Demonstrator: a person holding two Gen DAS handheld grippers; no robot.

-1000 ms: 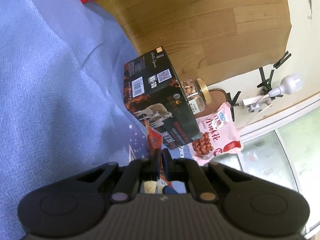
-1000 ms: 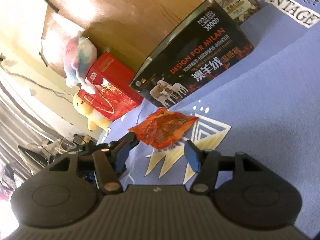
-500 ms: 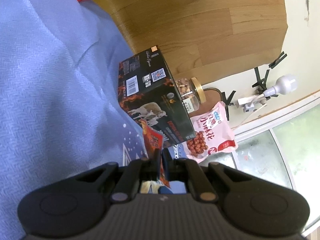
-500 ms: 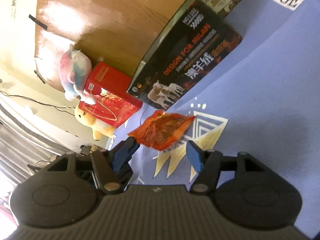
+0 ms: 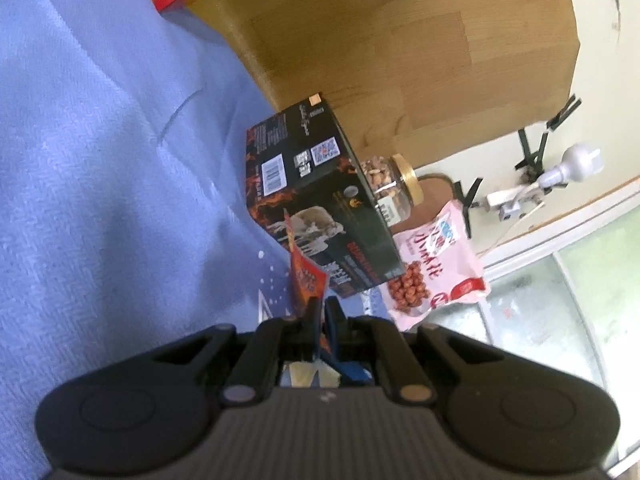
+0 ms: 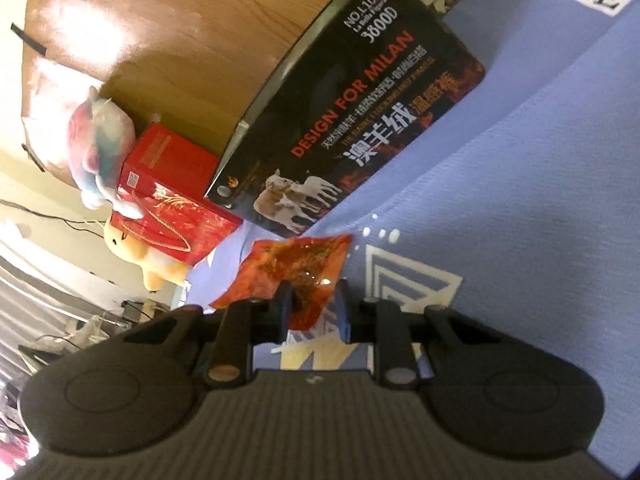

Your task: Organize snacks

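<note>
An orange-red snack packet (image 5: 306, 278) stands on edge over the blue cloth, and my left gripper (image 5: 322, 312) is shut on its near end. In the right wrist view the same packet (image 6: 296, 264) faces me flat, just in front of a black box (image 6: 360, 100). My right gripper (image 6: 313, 300) has its jaws closing, with the packet's lower corner between them. The left fingertip overlaps the packet, while a thin gap shows at the right fingertip (image 6: 342, 304).
The black box (image 5: 320, 200) lies on the blue cloth (image 5: 100, 200). Behind it are a nut jar (image 5: 390, 184) and a pink peanut bag (image 5: 432, 264). A red gift box (image 6: 168, 200) and two plush toys (image 6: 100, 148) sit at the left. A wooden board (image 5: 400, 40) backs everything.
My right gripper has come forward onto the packet and its jaws have narrowed from wide apart to close around the corner. The left gripper has stayed shut on the packet.
</note>
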